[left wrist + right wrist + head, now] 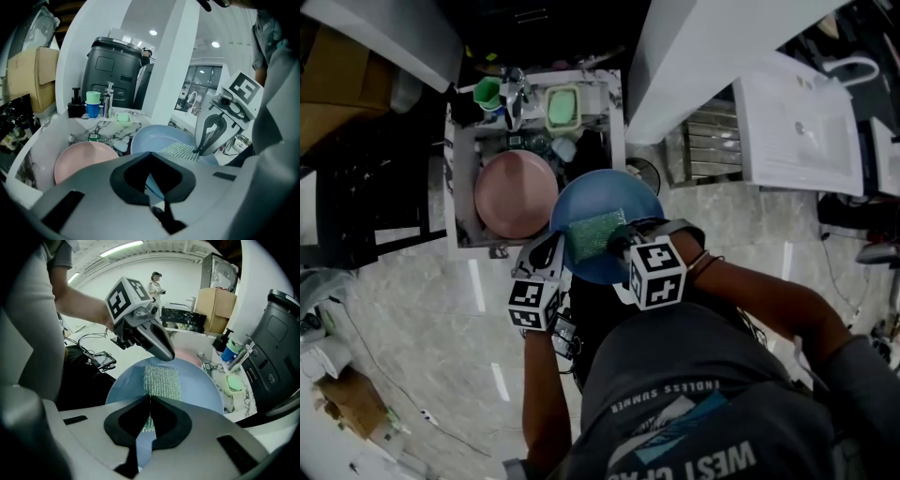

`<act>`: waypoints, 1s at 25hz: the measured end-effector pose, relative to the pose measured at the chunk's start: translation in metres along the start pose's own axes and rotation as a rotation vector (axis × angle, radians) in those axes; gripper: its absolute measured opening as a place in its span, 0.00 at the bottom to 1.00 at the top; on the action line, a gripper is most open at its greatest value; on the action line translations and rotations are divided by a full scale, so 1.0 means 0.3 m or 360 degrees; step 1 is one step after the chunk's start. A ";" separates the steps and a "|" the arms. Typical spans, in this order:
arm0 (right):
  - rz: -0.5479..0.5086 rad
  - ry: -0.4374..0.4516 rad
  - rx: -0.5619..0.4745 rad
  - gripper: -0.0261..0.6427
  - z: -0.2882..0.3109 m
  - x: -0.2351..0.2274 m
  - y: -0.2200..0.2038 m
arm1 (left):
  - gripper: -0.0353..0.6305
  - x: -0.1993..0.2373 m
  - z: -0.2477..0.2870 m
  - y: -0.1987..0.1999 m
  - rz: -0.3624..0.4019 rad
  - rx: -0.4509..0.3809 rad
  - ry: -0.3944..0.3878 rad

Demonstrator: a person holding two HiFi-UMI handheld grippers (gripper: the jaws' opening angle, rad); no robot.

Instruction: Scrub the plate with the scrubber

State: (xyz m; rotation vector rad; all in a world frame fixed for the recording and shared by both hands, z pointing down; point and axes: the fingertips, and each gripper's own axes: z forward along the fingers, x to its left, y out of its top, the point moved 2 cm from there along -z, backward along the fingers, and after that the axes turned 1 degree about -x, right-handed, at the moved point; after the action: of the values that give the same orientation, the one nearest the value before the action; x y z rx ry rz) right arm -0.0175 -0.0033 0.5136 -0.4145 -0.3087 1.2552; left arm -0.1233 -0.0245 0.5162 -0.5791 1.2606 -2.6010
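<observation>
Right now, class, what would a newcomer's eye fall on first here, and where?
The blue plate, at the centre by the sink's near corner, is gripped at its rim by the left gripper. On it lies the green scrubber, pinched by the right gripper. A pink plate sits in the sink beside it.

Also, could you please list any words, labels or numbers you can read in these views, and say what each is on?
"ENDLESS SUMMER": on the person's shirt, seen upside down in the head view.
"WEST": larger print lower on the same shirt; the word after it is cut off at the picture's edge.
Green label on a small bottle: too small to read.
Marker cubes: square patterns only, no words.
</observation>
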 end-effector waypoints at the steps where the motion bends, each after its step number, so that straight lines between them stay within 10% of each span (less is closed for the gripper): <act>1: 0.0019 -0.0006 -0.0017 0.09 -0.015 -0.004 0.006 | 0.05 0.002 -0.007 0.007 -0.0002 -0.0009 -0.0001; 25: 0.0442 -0.0637 -0.0148 0.09 -0.275 -0.646 -0.066 | 0.05 0.136 -0.190 0.127 -0.0026 -0.0154 0.0115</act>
State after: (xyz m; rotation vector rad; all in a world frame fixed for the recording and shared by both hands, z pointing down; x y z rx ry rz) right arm -0.0194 -0.2050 0.4498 -0.2884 -0.6687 1.6009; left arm -0.1842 -0.0214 0.4649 -0.5181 1.4163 -2.6077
